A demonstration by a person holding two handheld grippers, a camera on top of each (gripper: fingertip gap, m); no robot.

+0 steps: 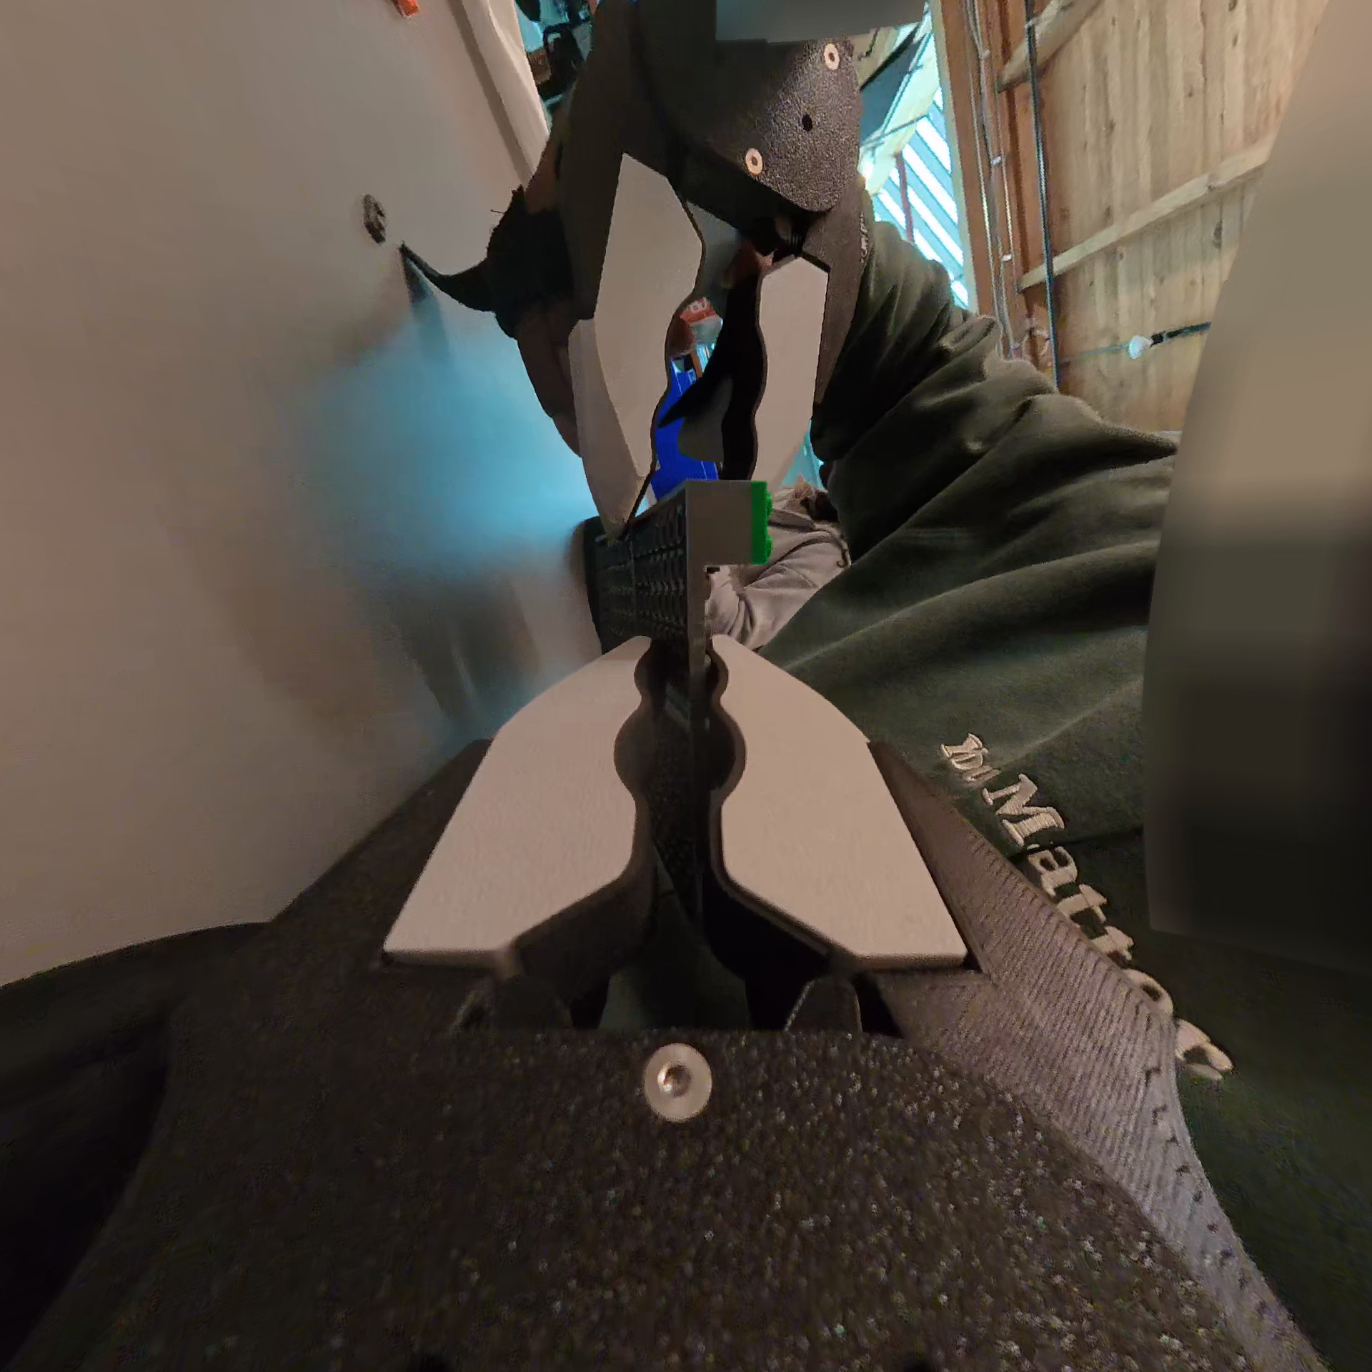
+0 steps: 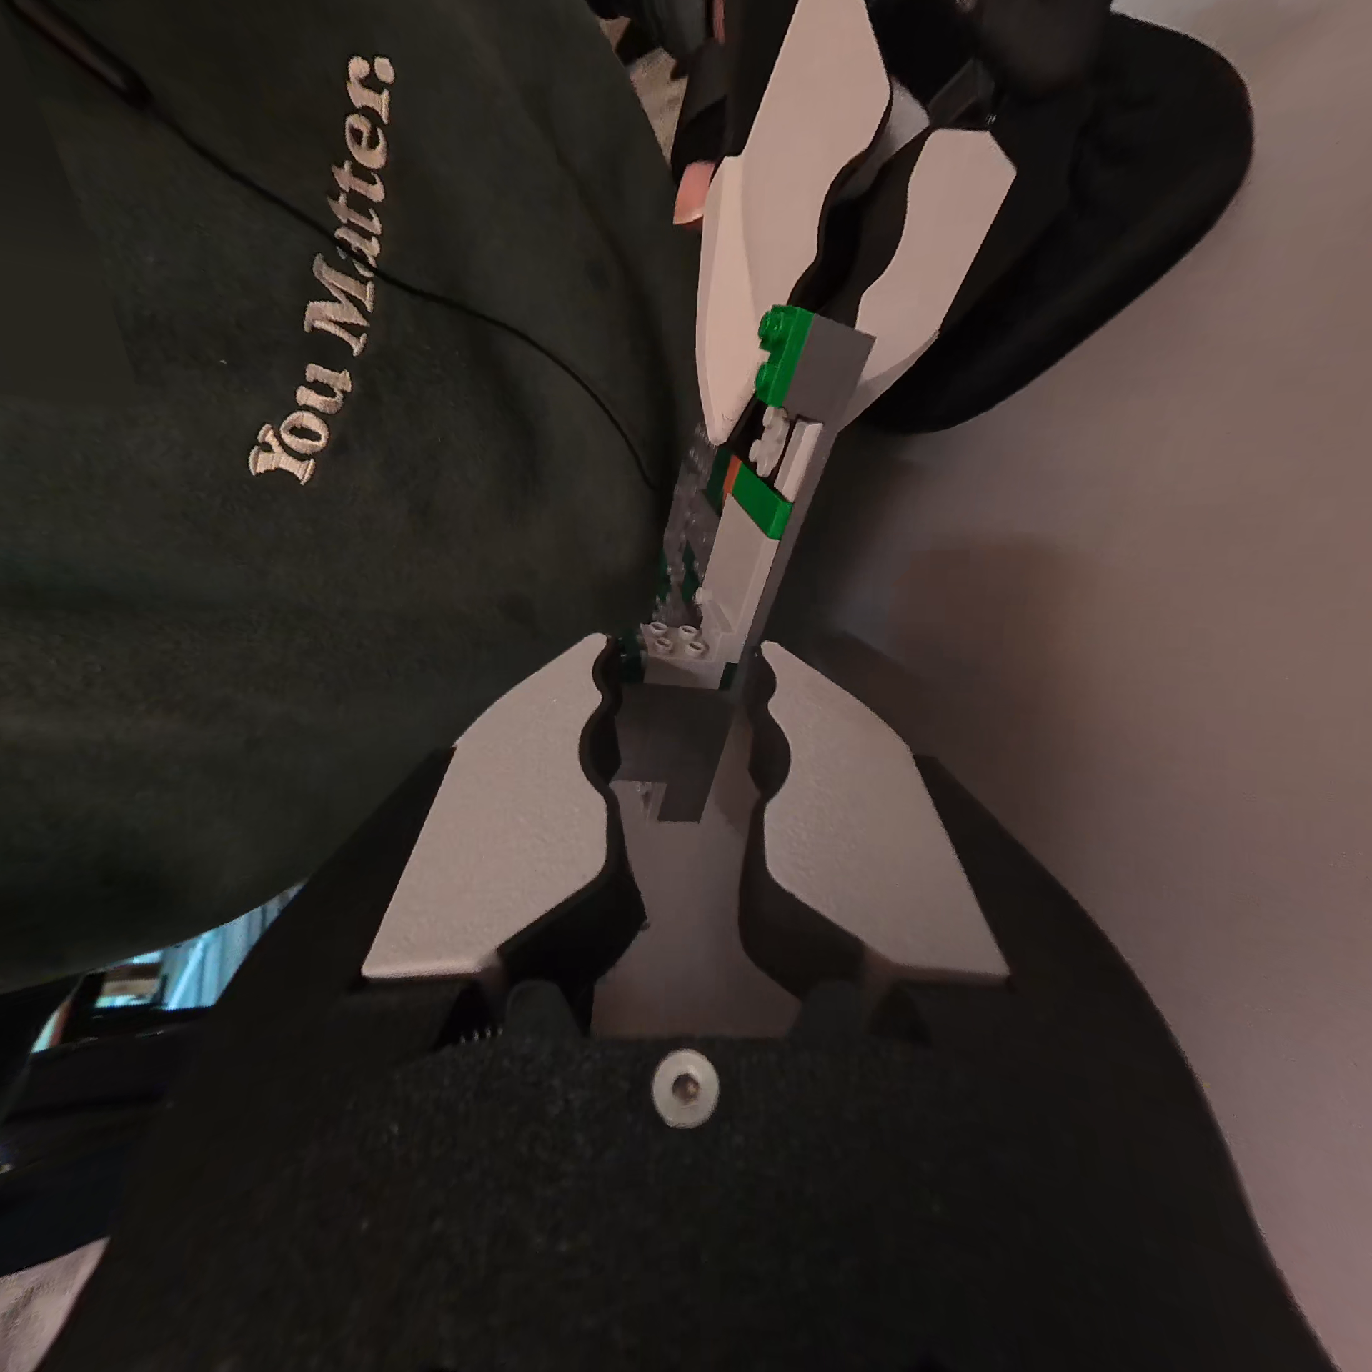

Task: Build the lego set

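Note:
A long Lego assembly (image 2: 742,564) is held in the air between both grippers. It is a grey studded plate (image 1: 653,572) carrying white tiles, green bricks (image 2: 783,349) and a small orange piece. My left gripper (image 1: 681,653) is shut on the plate's near edge in the left wrist view. My right gripper (image 2: 683,653) is shut on a dark grey block (image 2: 668,742) at the opposite end. Each gripper shows at the far end in the other's view: the right one in the left wrist view (image 1: 694,497), the left one in the right wrist view (image 2: 794,416). A green brick (image 1: 759,520) sits on a grey block at that far end.
A person's dark green sweatshirt with embroidered lettering (image 2: 297,371) is close beside the assembly, and its sleeve (image 1: 1002,557) fills the right of the left wrist view. A white surface (image 1: 223,445) lies on the other side. A wooden plank wall (image 1: 1114,185) stands behind. My hands' fingertips stand some 5 cm from each other.

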